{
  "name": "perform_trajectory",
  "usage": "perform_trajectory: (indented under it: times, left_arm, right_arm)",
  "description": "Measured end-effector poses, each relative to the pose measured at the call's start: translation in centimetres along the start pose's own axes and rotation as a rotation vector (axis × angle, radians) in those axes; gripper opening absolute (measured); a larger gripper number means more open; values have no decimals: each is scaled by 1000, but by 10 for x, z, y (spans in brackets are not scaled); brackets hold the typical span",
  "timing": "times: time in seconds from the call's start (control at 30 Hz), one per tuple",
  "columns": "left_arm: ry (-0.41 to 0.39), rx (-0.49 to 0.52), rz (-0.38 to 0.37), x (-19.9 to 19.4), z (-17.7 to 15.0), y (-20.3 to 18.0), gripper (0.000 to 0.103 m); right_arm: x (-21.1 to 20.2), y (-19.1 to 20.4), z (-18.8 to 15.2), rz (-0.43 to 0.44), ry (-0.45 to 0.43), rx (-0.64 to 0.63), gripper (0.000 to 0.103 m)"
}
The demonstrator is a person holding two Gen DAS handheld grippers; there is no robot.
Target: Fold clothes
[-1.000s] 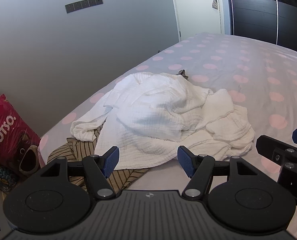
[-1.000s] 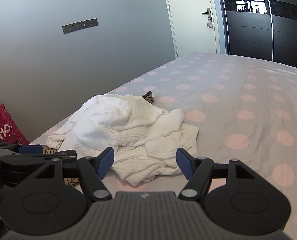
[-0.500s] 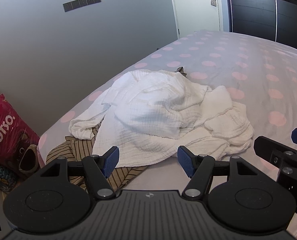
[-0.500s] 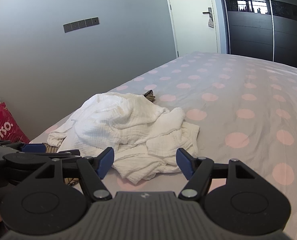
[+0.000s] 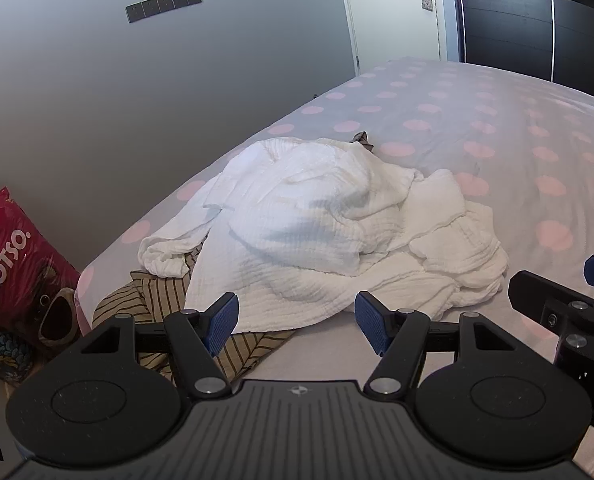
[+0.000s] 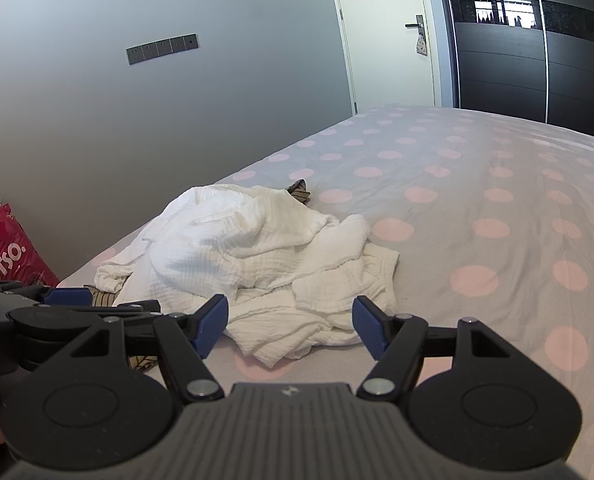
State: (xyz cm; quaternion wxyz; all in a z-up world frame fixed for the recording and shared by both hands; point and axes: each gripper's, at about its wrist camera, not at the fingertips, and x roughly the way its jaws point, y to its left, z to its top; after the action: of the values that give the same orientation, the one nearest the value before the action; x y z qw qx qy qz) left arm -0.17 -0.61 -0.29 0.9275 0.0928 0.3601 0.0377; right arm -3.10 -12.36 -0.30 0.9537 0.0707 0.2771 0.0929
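Both the left claw (image 5: 297,322) and right claw (image 6: 291,324) hung spread apart, gripping nothing. A crumpled white garment (image 5: 329,224) lay on the bed (image 6: 477,208) just ahead of them.

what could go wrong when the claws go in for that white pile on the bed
1. The white garment is crumpled with layers overlapping, so an open left claw may pinch several folds at once and lift a tangle.
2. A striped garment lies partly under it at the bed corner and could be dragged along or slide off the edge.
3. The right claw, also open, sits close beside the left, so they might bump.
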Motion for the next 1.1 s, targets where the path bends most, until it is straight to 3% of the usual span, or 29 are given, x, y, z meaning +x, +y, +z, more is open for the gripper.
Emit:
perform_trajectory:
  times: [0.4, 0.73, 0.93, 1.1]
  left_arm:
    - [11, 2, -3, 3, -1, 1, 63]
    - [87, -8, -46, 28, 8, 25, 63]
    - [96, 52, -98, 64, 34, 36, 63]
    - [70, 75, -106, 108, 46, 42, 63]
  right_arm:
    - [3, -1, -3, -7, 14, -5, 71]
    - [39, -6, 1, 18, 85, -98, 71]
    - [77, -13, -4, 12, 135, -186, 71]
    - [111, -37, 1, -35, 168, -173, 70]
